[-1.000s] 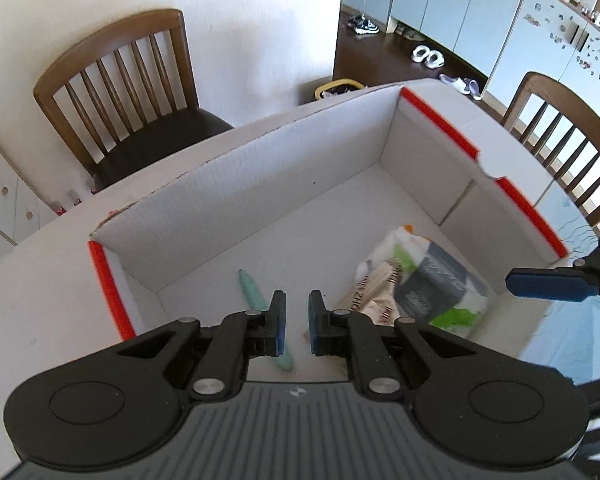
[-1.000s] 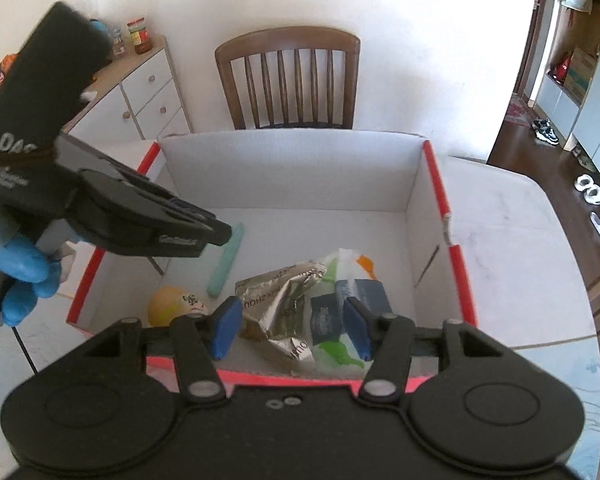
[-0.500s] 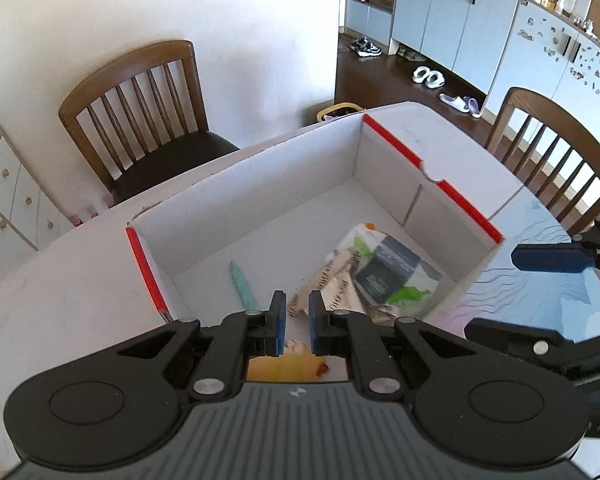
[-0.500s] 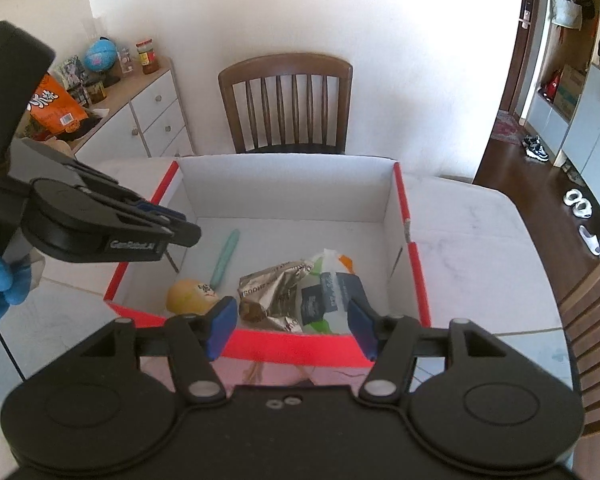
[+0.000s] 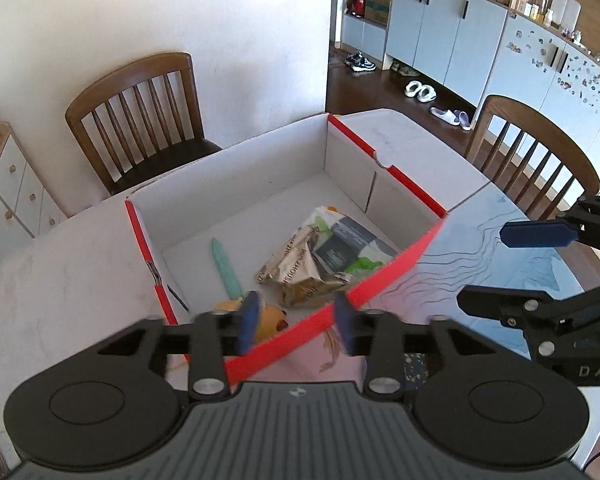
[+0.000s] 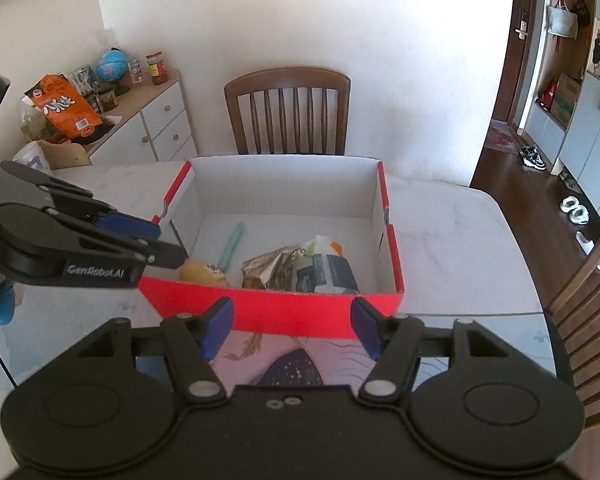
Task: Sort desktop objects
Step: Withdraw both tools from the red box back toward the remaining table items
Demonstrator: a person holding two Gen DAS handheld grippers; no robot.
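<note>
A red-and-white cardboard box (image 6: 276, 314) (image 5: 384, 280) stands open on the table. Inside lie a teal pen-like stick (image 6: 233, 248) (image 5: 225, 266), a yellow round fruit (image 6: 202, 273) (image 5: 270, 320), a crumpled foil snack bag (image 6: 270, 270) (image 5: 296, 280) and a white-green packet (image 6: 332, 268) (image 5: 346, 246). My left gripper (image 5: 296, 322) is open and empty, just in front of the box's near wall. My right gripper (image 6: 291, 326) is open and empty, also in front of the box. The left gripper shows at the left of the right wrist view (image 6: 140, 240).
A wooden chair (image 6: 288, 108) stands behind the table, another chair (image 5: 536, 152) at its right side. A white drawer cabinet (image 6: 156, 128) with snacks and a globe is at the far left. A patterned mat (image 6: 292, 364) lies under the grippers.
Both grippers have drawn back and up from the box. My left gripper, shut half a second ago, has opened. My right gripper has stayed open.
</note>
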